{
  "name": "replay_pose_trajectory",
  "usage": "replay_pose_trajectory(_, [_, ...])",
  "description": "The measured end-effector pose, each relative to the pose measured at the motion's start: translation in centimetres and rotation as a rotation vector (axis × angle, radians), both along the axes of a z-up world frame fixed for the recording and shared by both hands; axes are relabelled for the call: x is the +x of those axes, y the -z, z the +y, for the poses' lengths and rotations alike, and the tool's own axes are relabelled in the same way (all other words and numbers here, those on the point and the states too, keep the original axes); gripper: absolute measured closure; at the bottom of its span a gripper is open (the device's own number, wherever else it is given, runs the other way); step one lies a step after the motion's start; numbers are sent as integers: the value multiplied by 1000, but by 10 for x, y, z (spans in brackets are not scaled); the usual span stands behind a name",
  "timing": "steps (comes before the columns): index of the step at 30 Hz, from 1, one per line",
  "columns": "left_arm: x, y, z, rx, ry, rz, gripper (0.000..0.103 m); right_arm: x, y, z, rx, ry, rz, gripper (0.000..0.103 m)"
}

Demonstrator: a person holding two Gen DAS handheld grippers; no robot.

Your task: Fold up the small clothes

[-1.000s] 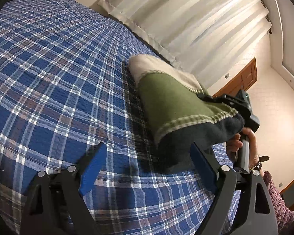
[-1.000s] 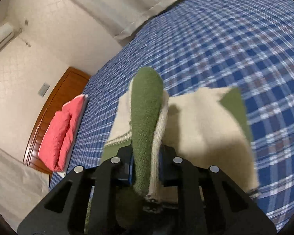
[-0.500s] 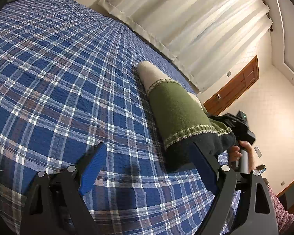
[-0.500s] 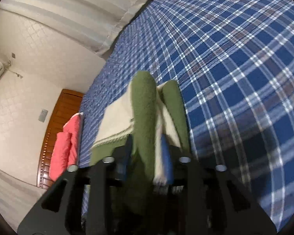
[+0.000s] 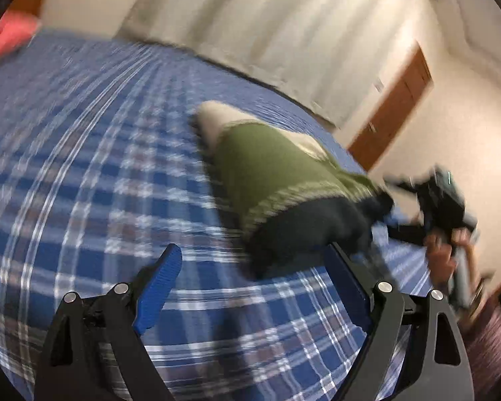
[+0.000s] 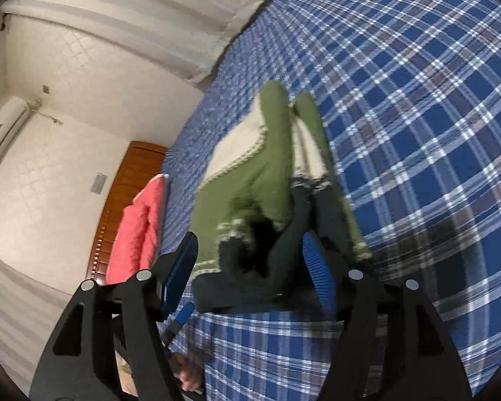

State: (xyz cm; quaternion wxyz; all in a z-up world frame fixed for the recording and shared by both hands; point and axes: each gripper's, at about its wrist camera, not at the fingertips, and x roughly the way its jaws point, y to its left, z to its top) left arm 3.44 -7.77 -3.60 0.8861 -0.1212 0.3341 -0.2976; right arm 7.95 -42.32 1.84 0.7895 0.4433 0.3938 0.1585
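A small folded garment (image 5: 277, 173), green, cream and dark grey, lies on the blue plaid bed (image 5: 83, 167). My left gripper (image 5: 254, 274) is open and empty, with the garment's dark end just beyond its right finger. In the right wrist view the same garment (image 6: 267, 167) lies bunched just ahead of my right gripper (image 6: 250, 260), whose blue-padded jaws stand wide apart with the dark hem between them, not clamped. The right gripper also shows in the left wrist view (image 5: 441, 200), blurred, at the garment's far side.
A red pillow (image 6: 137, 230) lies by the wooden headboard (image 6: 117, 200). White curtains (image 5: 267, 16) hang along the bed's far side. A wooden door (image 5: 394, 107) stands beyond the bed. The plaid bedspread (image 6: 417, 100) stretches to the right of the garment.
My right gripper has opened and let go of the garment, which now rests on the bed. The left wrist view has swung and is blurred; the left gripper stays open.
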Motion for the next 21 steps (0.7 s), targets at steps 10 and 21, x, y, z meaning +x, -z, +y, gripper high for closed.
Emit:
replay_pose_trajectory(10, [33, 18, -34, 38, -65, 145, 17, 2, 9, 15, -71, -28, 24, 88])
replay_pose_trajectory(21, [34, 23, -29, 43, -59, 139, 17, -18, 67, -9, 72, 23, -2, 91])
